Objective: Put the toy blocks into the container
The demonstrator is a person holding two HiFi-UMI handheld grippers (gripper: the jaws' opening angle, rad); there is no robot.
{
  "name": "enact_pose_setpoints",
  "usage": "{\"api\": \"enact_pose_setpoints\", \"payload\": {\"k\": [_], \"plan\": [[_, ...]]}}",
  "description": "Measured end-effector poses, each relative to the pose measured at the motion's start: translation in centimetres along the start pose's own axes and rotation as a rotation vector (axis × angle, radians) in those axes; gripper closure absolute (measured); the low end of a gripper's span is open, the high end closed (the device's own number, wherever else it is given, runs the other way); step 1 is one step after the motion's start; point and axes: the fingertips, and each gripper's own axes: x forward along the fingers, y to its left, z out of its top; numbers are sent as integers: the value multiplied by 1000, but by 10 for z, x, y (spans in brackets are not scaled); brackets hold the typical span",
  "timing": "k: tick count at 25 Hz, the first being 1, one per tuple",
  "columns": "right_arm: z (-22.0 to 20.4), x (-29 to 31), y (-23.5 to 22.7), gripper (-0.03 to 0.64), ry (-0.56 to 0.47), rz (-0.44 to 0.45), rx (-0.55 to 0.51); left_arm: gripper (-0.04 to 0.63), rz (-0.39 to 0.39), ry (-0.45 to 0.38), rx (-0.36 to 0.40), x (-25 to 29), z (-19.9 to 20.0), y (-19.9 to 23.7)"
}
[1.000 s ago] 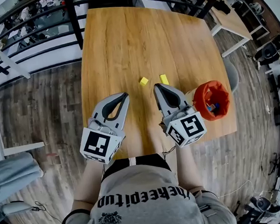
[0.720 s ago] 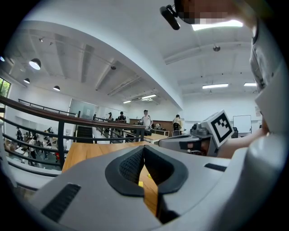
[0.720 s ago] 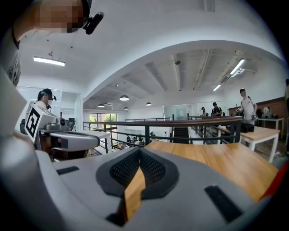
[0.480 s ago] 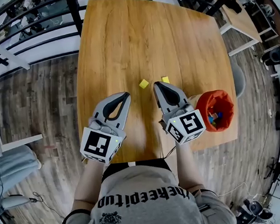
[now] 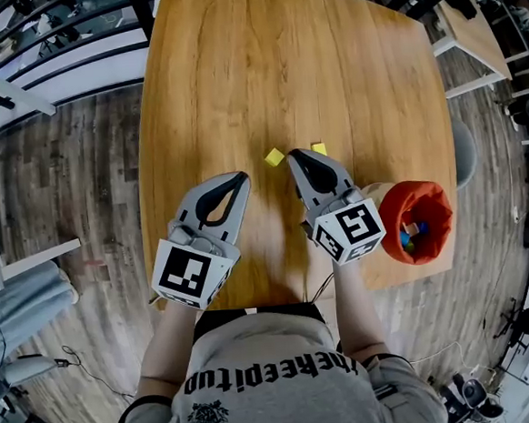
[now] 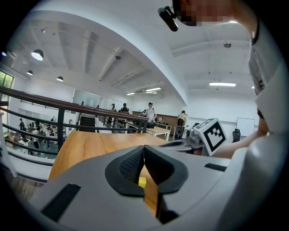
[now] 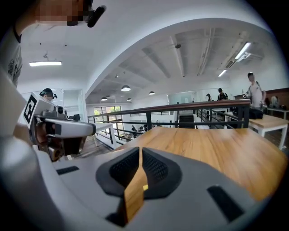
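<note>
Two small yellow blocks lie on the wooden table (image 5: 280, 59): one block (image 5: 274, 157) on the left and the other block (image 5: 319, 149) on the right. My left gripper (image 5: 241, 176) is shut and empty, with its tips just short of the left block. My right gripper (image 5: 295, 155) is also shut and empty, and its tips sit between the two blocks. In the left gripper view, a yellow block (image 6: 142, 182) shows below the closed jaws of the left gripper (image 6: 144, 149). The right gripper view shows a yellow block (image 7: 145, 187) under the right gripper (image 7: 140, 151). An orange container (image 5: 417, 219) holding several coloured blocks stands at my right.
The container stands near the table's front right corner. Dark railings (image 5: 68, 34) run beyond the table's far left, above a lower floor. A white table (image 5: 474, 39) stands at the far right. The wooden floor (image 5: 72, 203) lies to the left.
Both grippers have sunk a little toward the table and edged nearer the yellow blocks. Their jaws look unchanged, and nothing was picked up.
</note>
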Motion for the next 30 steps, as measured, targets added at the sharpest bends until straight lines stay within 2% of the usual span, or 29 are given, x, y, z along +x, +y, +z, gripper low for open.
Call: {"api": "enact_pose_setpoints", "payload": {"k": [6,12,19,30], "plan": [[-28,19,-6,594,67,29,-9,580,16,27,-27,6,-8,8],[-56,32,-10,531,153,54,-25,580,34,48,-34,9,-19,15],[-87,41,-13,489,242,68,-49,580,38,73,-61,15,-27,16],[-119,53,-17,454,333,72,-75,580,61,91,-63,16,-37,26]]}}
